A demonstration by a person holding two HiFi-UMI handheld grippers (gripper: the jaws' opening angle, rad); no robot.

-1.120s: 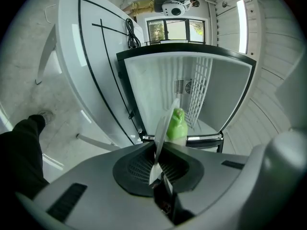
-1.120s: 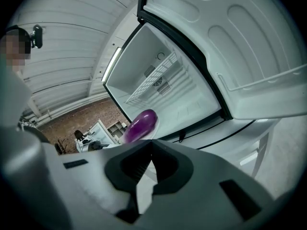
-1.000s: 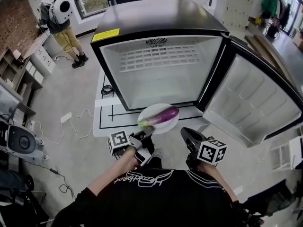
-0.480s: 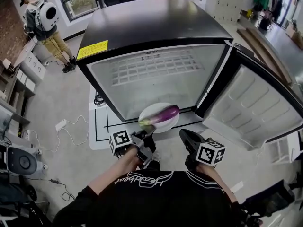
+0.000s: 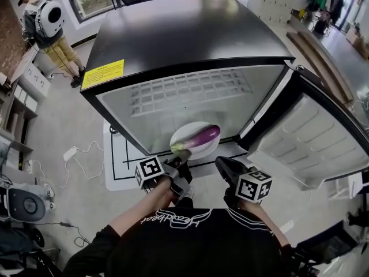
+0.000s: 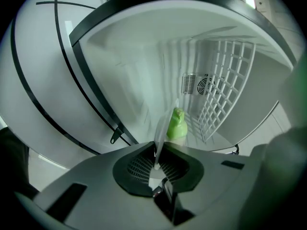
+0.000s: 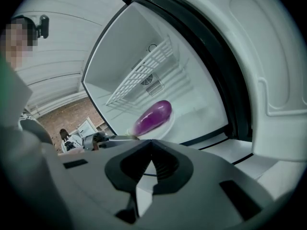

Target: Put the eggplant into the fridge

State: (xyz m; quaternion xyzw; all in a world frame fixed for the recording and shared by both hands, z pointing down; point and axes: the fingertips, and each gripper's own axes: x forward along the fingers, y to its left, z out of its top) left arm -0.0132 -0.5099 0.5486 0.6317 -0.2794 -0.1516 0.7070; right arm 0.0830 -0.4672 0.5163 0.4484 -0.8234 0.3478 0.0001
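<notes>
Currently: left gripper (image 5: pixel 180 159) clamps plate (image 5: pixel 190 129) rim; eggplant (image 5: pixel 202 136) stem-first ahead, at fridge (image 5: pixel 184 33) mouth; right gripper (image 5: pixel 220 163) closed, empty.

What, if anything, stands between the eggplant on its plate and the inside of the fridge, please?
Nothing visible does. The fridge door is swung open, and the plate with the eggplant, gripped by the left tool, is at the open front; the wire shelf sits higher.
</notes>
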